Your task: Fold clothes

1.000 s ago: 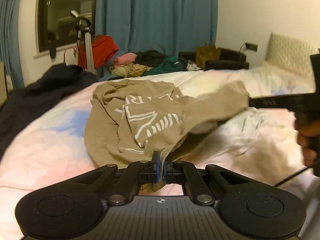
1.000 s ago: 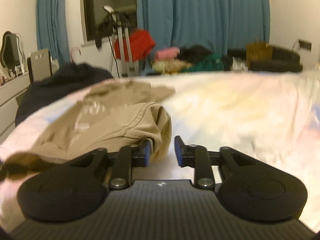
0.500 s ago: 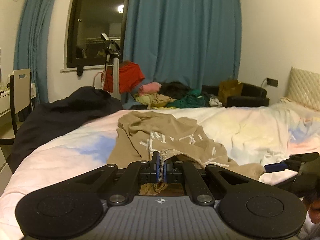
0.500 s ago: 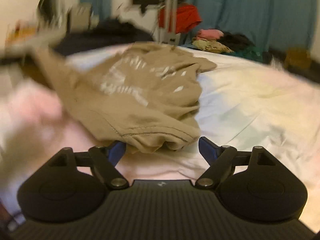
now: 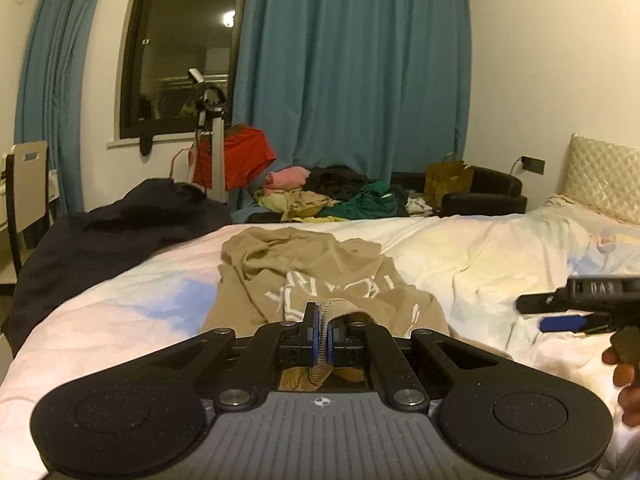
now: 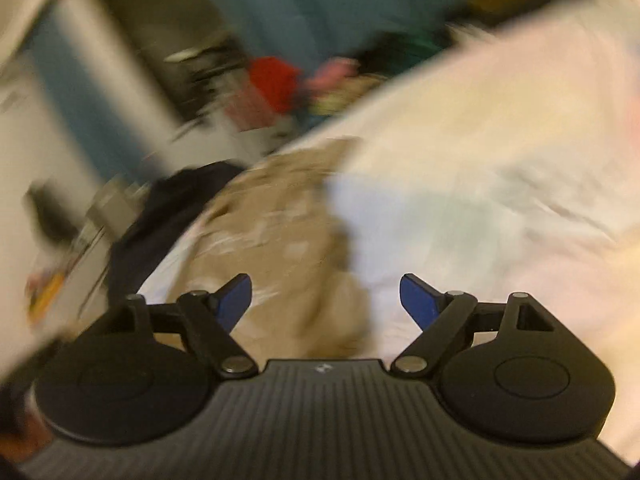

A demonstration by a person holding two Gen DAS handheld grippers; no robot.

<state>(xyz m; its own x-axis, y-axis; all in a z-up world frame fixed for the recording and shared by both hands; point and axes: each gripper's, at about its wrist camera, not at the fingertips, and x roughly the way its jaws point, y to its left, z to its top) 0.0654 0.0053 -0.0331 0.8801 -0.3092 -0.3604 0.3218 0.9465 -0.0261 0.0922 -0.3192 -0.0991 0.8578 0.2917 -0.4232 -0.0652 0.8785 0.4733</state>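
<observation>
**One tong pinching a tan shirt's ribbed hem, the other spread and empty over the bed**

The left gripper [image 5: 320, 334] has its two blue-padded jaws pressed together on the ribbed, striped hem [image 5: 338, 307] of a tan cotton T-shirt with white block lettering [image 5: 316, 280]. The knit edge loops up over the pads and hangs down behind them. The right gripper [image 6: 326, 300] stands spread wide; its jaws have just been opening, and nothing is pressed between the blue pads, though blurred tan cloth lies past them. From the left view it hovers at the right edge, apart from the shirt, with a hand [image 5: 626, 372] partly visible below it.

The shirt lies crumpled on the bed, bunched at the far end, lettering creased and folded on itself. It looks soft and limp, likely to sag from any single held point.

The step in hand appears to be spreading the garment before the first fold. The next move probably calls for the free tong to take a second hem corner so the cloth can be pulled flat.

Beneath it is a pastel pink, blue and yellow quilted bedspread [image 5: 480, 256], softly wrinkled. A dark navy garment [image 5: 120, 224] is heaped at the left edge. Beyond are a mixed pile of clothes [image 5: 328, 196] and teal pleated curtains [image 5: 352, 72].
</observation>
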